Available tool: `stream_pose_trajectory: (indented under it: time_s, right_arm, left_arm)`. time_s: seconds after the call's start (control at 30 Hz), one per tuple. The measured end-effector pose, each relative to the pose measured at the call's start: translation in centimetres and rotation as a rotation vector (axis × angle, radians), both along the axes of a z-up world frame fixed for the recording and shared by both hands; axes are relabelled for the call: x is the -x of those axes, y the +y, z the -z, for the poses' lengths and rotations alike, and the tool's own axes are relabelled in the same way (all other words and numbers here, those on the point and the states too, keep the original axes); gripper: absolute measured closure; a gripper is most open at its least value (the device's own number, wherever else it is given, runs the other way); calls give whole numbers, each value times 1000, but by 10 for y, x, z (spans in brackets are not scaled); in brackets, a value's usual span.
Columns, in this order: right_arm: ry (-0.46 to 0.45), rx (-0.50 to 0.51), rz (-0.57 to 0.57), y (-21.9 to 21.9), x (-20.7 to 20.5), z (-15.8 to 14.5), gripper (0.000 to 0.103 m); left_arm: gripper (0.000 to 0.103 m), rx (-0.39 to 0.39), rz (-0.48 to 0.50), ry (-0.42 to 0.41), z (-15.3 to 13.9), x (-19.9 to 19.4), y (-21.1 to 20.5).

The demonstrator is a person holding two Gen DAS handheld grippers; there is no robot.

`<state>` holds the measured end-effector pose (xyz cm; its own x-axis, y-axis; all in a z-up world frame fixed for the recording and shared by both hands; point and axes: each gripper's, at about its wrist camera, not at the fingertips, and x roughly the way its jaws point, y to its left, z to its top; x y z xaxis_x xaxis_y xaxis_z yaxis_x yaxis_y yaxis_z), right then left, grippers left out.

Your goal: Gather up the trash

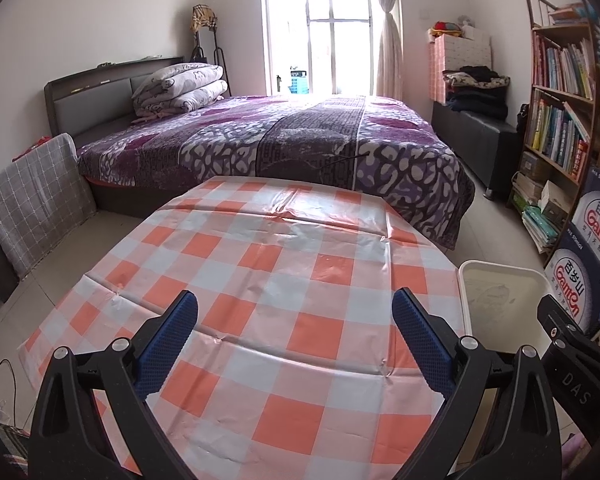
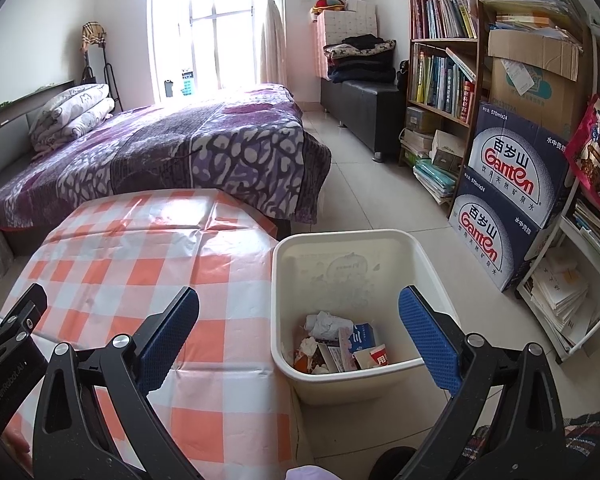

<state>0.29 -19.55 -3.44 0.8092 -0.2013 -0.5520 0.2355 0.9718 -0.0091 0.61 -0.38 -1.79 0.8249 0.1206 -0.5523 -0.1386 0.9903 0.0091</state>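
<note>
White bin (image 2: 380, 380) of trash (image 2: 340, 344) stands beside checked table (image 2: 140, 248).

1. The worktop (image 1: 260, 320) wears a glossy cloth checked in orange, pale grey and white.
2. The bin (image 2: 380, 380) is cream, holding trash (image 2: 336, 344) of white, blue, red and orange.
3. The bed (image 1: 300, 140) has a purple and grey spread with white blotchy patterning.
4. Both grippers have black frames with blue dimpled pads (image 1: 424, 344) on the jaws.
5. The water cartons (image 2: 508, 200) are navy with red lettering.
</note>
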Motion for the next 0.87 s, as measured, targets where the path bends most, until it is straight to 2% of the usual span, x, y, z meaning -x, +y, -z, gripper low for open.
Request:
stream_pose_trajectory:
  time_s: [0.87]
  right_arm:
    - [4,-1,-1,-2,-2,-3,7]
  left_arm:
    - [7,18,17,41,-1,-6,0]
